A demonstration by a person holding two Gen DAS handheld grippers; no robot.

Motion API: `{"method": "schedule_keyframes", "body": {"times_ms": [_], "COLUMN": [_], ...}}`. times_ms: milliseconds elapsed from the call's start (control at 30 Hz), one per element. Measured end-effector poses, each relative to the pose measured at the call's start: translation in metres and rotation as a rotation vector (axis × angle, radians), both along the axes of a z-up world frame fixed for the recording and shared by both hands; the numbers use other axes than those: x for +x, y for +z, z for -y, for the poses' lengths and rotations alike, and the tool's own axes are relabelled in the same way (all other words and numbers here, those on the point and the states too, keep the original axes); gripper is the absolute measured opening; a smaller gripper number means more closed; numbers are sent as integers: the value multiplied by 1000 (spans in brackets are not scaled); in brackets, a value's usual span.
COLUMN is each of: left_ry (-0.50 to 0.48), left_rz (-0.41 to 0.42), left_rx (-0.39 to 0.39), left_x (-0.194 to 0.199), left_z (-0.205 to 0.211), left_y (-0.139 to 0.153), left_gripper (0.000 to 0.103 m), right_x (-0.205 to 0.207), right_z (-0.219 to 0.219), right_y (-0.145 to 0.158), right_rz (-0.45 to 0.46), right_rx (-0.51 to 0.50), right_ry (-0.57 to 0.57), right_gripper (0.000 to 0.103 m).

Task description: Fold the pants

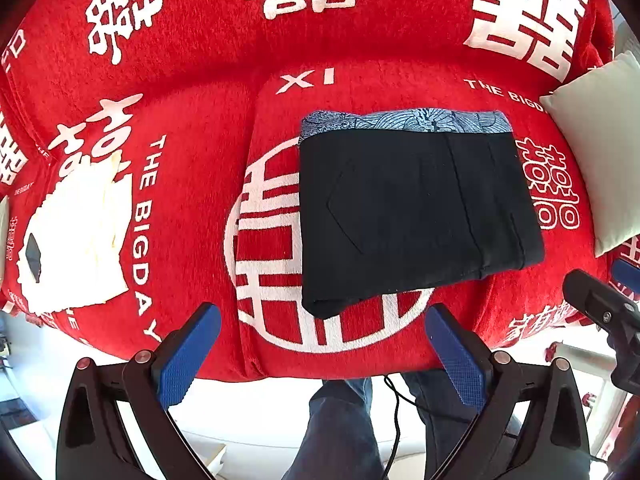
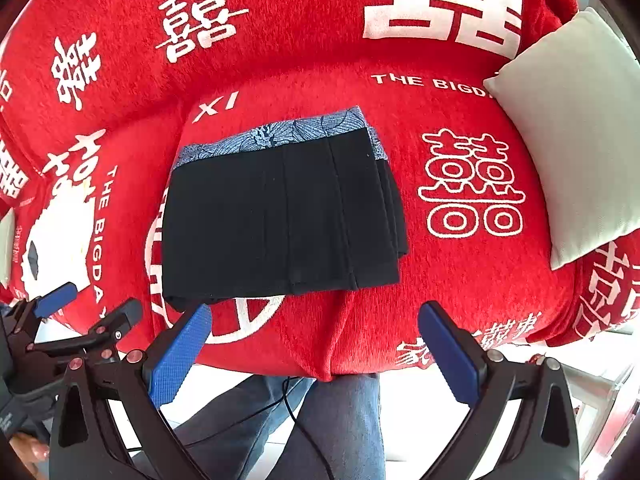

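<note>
Black pants [image 1: 412, 212] lie folded into a compact rectangle on the red sofa seat [image 1: 188, 184], with a blue patterned waistband lining along the far edge. They also show in the right wrist view [image 2: 280, 220]. My left gripper [image 1: 322, 330] is open and empty, held just in front of the pants' near edge. My right gripper [image 2: 314, 330] is open and empty, near the front edge of the seat, its left finger close to the pants' near left corner. The left gripper also shows at the left of the right wrist view [image 2: 92, 304].
A red cover with white characters drapes the sofa seat and backrest [image 2: 280, 40]. A pale cushion [image 2: 572, 136] leans at the right end. A folded white garment [image 1: 80, 240] lies on the left of the seat. The person's legs [image 2: 332, 420] and a cable are below.
</note>
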State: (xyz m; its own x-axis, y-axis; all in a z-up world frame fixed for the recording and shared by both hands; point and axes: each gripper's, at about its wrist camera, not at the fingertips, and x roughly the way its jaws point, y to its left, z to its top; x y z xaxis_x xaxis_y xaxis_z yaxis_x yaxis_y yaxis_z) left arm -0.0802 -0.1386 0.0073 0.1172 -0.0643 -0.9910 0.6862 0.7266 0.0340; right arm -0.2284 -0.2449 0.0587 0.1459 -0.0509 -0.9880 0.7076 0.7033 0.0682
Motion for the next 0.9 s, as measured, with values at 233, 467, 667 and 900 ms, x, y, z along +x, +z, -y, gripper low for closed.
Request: {"method": "schedule_keyframes", "body": {"times_ms": [233,467,667,900], "left_ry": [-5,20,10,7], "left_rz": [-2,1,8,10], "left_rx": [-8,-8,-5,-5], "left_x": [-4,-1,-4,-5], "left_z": [0,-1,1,1], "left_y": [7,11,14,15], "left_gripper": [102,102,102,102], "right_x": [4,6,8,9], "right_z": [-5,-4,-5,-9], "right_y": [6,9,12,14], "right_rz": [-16,-42,-40,-46], "right_rx": [-9,-28,-34,-45], "right_ry": [9,20,30,33], "right_gripper": [103,103,103,103]}}
